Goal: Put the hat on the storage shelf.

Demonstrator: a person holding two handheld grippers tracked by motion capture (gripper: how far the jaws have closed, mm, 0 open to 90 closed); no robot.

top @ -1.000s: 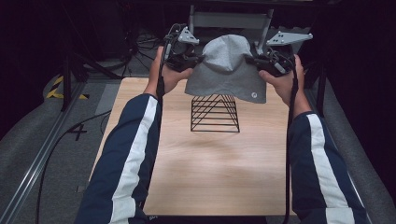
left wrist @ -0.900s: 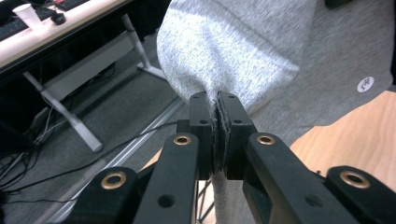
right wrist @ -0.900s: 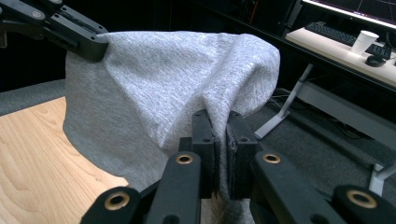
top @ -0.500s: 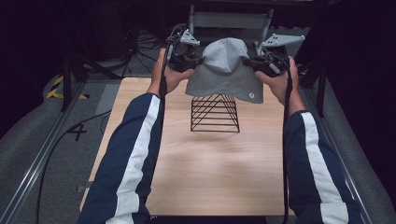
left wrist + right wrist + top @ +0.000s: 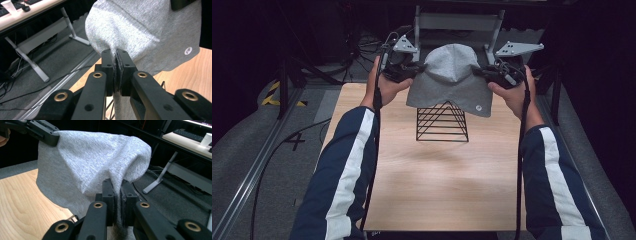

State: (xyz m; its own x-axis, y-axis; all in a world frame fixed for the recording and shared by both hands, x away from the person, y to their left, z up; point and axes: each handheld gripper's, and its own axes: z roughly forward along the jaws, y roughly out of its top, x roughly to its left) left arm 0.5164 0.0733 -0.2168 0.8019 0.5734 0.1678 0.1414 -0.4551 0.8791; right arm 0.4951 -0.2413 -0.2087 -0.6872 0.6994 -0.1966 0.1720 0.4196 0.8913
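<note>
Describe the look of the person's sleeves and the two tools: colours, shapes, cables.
Both sleeves are dark navy with a broad white stripe running down the arm. The left tool and right tool are black, each topped by a grey three-cornered plate with small holes. A black cable trails from each along the forearm. Close up, the jaws are flat black bars with brass-coloured rivets at the joints.

The grey knit hat [image 5: 451, 77] hangs stretched between the left claw [image 5: 412, 71] and the right claw [image 5: 486, 74], each pinching one side of its brim. Its rounded crown points away from the person, toward the far edge of the surface [image 5: 432, 190]. The open brim faces down, its near edge drooping into a shallow arch with a small round white logo near the right corner. It is held above the black wire rack [image 5: 442, 122], whose peak sits just under the brim; whether they touch cannot be told
</note>
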